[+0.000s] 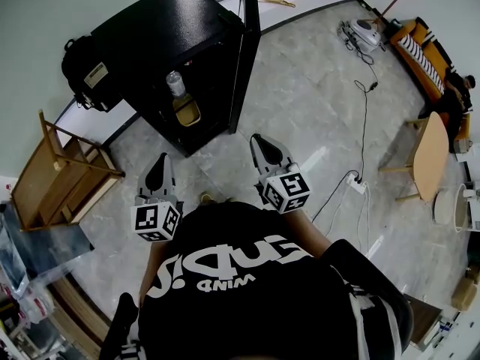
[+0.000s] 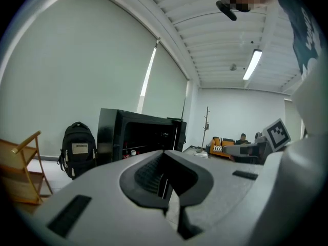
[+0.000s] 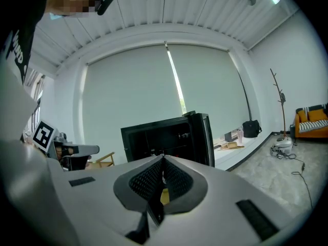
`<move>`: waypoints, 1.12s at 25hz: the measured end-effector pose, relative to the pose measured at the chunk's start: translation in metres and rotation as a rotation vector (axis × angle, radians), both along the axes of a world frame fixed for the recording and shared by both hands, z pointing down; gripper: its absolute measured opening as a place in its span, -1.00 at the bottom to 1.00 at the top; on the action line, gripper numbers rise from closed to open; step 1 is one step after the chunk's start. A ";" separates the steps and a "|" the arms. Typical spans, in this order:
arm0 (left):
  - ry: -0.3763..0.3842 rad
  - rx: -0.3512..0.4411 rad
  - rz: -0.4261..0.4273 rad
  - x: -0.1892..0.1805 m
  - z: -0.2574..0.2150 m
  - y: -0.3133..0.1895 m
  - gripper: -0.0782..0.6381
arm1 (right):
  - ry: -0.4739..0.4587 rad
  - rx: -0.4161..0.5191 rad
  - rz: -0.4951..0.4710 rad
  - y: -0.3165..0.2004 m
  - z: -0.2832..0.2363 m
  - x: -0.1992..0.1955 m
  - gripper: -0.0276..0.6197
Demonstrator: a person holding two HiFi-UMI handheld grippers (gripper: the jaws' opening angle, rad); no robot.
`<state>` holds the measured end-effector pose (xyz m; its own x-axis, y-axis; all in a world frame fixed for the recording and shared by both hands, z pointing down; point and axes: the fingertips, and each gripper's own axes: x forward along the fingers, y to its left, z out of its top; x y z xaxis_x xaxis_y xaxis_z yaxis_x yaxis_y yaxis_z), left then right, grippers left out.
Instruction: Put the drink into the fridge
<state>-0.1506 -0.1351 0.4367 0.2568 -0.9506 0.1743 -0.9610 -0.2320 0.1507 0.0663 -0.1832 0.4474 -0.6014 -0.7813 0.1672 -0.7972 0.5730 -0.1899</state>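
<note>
The black fridge point(image 1: 161, 28) stands on the floor ahead of me with its door point(image 1: 251, 21) swung open to the right. Inside it a drink point(image 1: 175, 83) with a silvery top stands upright on a shelf, above something yellow point(image 1: 187, 112). My left gripper point(image 1: 159, 161) and right gripper point(image 1: 258, 139) are both held low in front of my body, well short of the fridge and pointing toward it. Both are shut with nothing between their jaws. The fridge point(image 2: 138, 132) shows beyond the left gripper point(image 2: 164, 154), and its open front point(image 3: 164, 132) beyond the right gripper point(image 3: 163, 159).
A black backpack point(image 1: 82, 70) leans by the fridge's left side. A wooden chair point(image 1: 60, 171) stands at the left. Cables and a power strip point(image 1: 358, 184) lie on the floor to the right, near a round wooden table point(image 1: 430, 152) and an orange sofa point(image 1: 420, 51).
</note>
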 end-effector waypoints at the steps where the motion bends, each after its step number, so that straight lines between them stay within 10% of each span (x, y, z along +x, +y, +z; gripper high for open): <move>1: -0.006 0.008 -0.004 0.000 0.000 -0.002 -0.76 | -0.002 0.001 -0.002 -0.001 0.001 -0.001 -0.87; 28: -0.001 0.020 -0.101 -0.021 0.005 -0.016 -0.76 | 0.016 -0.014 -0.060 -0.009 0.018 -0.022 -0.87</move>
